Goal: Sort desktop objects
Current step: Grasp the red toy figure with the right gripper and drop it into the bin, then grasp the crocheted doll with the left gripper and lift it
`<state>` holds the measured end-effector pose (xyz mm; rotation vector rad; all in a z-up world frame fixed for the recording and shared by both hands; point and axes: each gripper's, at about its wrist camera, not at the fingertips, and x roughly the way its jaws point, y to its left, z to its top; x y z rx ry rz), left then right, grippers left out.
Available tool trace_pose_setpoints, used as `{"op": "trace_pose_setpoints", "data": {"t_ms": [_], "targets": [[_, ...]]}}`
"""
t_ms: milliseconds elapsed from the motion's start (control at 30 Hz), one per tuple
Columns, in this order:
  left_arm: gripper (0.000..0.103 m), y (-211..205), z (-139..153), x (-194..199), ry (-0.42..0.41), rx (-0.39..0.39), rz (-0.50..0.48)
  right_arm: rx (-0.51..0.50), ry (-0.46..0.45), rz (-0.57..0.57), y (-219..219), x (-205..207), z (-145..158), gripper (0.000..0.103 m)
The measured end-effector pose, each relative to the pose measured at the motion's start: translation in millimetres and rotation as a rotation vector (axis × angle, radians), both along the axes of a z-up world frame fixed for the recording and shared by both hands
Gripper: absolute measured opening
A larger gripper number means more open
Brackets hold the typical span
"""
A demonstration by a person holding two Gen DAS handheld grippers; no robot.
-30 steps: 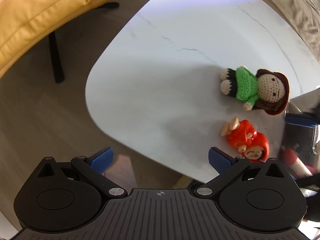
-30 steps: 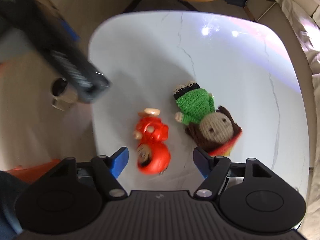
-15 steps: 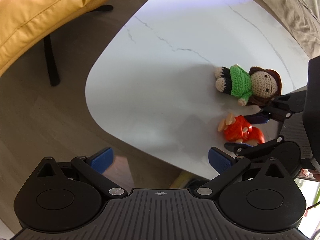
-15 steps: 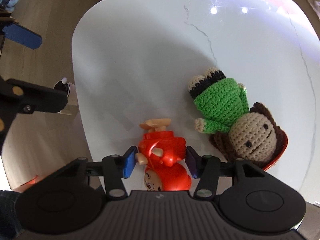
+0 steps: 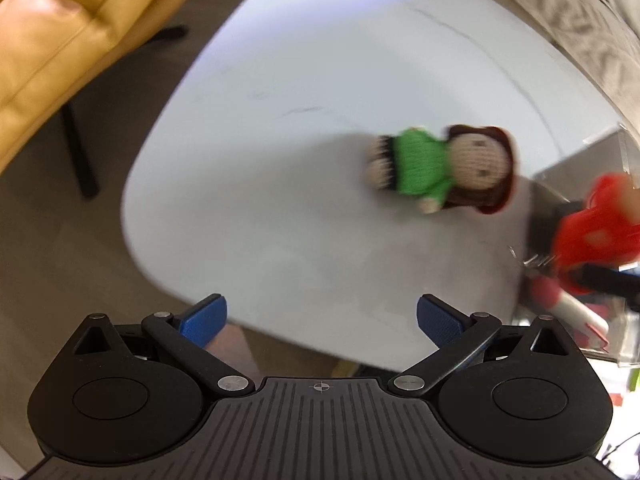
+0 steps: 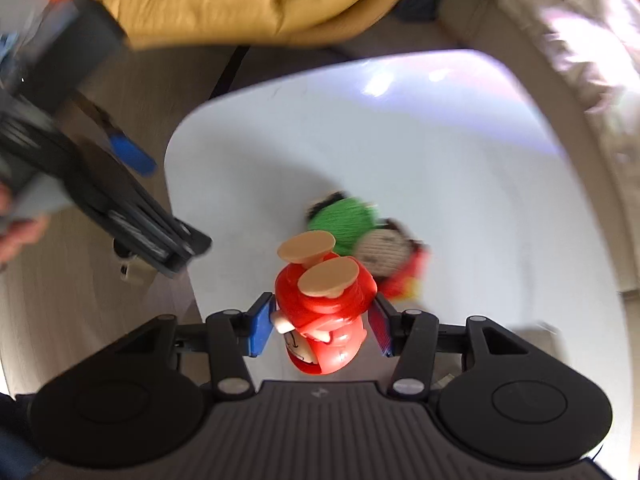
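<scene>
Above the white table's (image 6: 460,184) near edge, right gripper (image 6: 320,326) closing, pinching red figurine (image 6: 324,312), left gripper (image 5: 320,316) spread, empty.

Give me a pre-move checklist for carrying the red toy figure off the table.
1. Right gripper pads on the red toy figure: ok, jaws closing on it.
2. Figure clear of the white table: ok.
3. Crocheted doll left lying on the table: ok.
4. Left gripper open, nothing between its fingers: ok.
5. Clear container has room for the figure: cannot tell, blurred.
</scene>
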<state>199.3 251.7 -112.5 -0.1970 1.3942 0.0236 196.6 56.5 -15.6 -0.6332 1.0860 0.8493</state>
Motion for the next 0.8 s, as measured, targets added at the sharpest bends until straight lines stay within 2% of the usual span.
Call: {"op": "trace_pose_setpoints", "data": {"t_ms": [67, 133, 200, 267, 333, 433, 533, 633, 800], "targets": [[0.103, -24, 7, 10, -0.053, 0.037, -0.099, 0.037, -0.037, -0.062, -34, 0, 30, 0.053], [0.103, -52, 11, 18, -0.113, 0.120, -0.244, 0.062, -0.067, -0.131, -66, 2, 55, 0.053], [0.103, -73, 9, 23, -0.148, 0.208, -0.344, 0.075, -0.092, -0.209, -99, 5, 65, 0.053], [0.103, -87, 7, 26, -0.169, 0.263, -0.390, 0.078, -0.109, -0.294, -130, 9, 77, 0.053], [0.103, -96, 7, 25, -0.202, 0.261, -0.438, 0.071, -0.103, -0.372, -156, 18, 77, 0.053], [0.103, -109, 6, 18, -0.266, 0.280, -0.514, 0.044, -0.058, -0.465, -193, 31, 52, 0.053], [0.103, -123, 0, 13, -0.318, 0.357, -0.607, 0.038, 0.015, -0.533, -216, 45, 20, 0.053], [0.103, -131, -8, 13, -0.323, 0.418, -0.698, 0.068, 0.119, -0.588, -220, 58, -24, 0.053], [0.103, -124, -19, 12, -0.337, 0.473, -0.787, 0.080, 0.229, -0.625, -215, 73, -71, 0.053]]}}
